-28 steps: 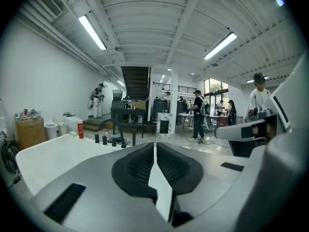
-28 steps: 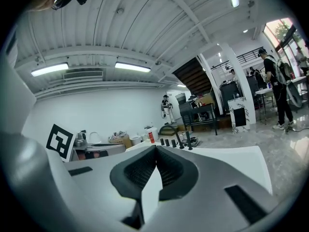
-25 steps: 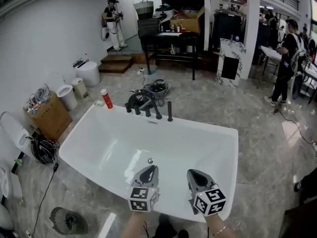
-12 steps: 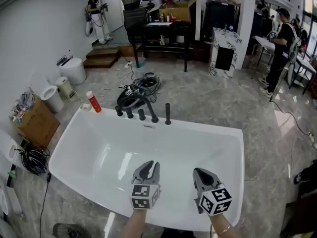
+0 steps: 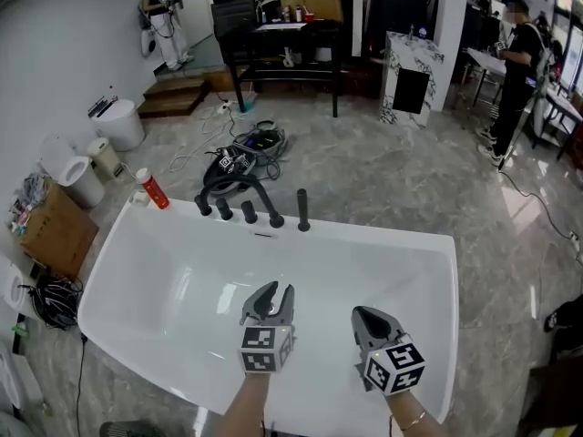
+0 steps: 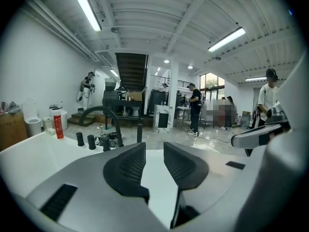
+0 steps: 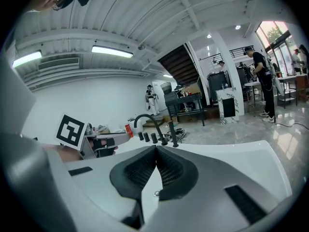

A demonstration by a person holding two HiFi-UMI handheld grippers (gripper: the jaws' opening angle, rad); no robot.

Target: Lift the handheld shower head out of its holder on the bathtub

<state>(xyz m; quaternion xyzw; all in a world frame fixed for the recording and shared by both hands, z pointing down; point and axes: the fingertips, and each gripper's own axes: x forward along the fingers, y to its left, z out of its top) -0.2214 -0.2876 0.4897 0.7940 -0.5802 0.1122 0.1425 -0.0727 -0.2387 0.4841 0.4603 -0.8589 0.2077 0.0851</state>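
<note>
The handheld shower head (image 5: 302, 209) is a slim black upright stick in its holder on the far rim of the white bathtub (image 5: 118, 271), just right of the arched black spout (image 5: 246, 189) and three knobs. It also shows in the left gripper view (image 6: 139, 133) and the right gripper view (image 7: 172, 132). Both grippers hover over the tub's inside, well short of the fixtures. My left gripper (image 5: 276, 289) (image 6: 154, 146) is opening, with nothing between its jaws. My right gripper (image 5: 358, 312) (image 7: 155, 148) is shut and empty.
A red bottle (image 5: 151, 189) stands at the tub's far left corner. Behind the tub lie cables and a black device (image 5: 241, 157). Toilets (image 5: 77, 176) and a cardboard box (image 5: 55, 230) sit at the left; a black table (image 5: 282, 44), a marble plinth (image 5: 407, 71) and people stand farther off.
Both grippers have moved forward and lower over the tub, toward the fixtures. The left jaws have gone from shut to parted. The right jaws stay shut.
</note>
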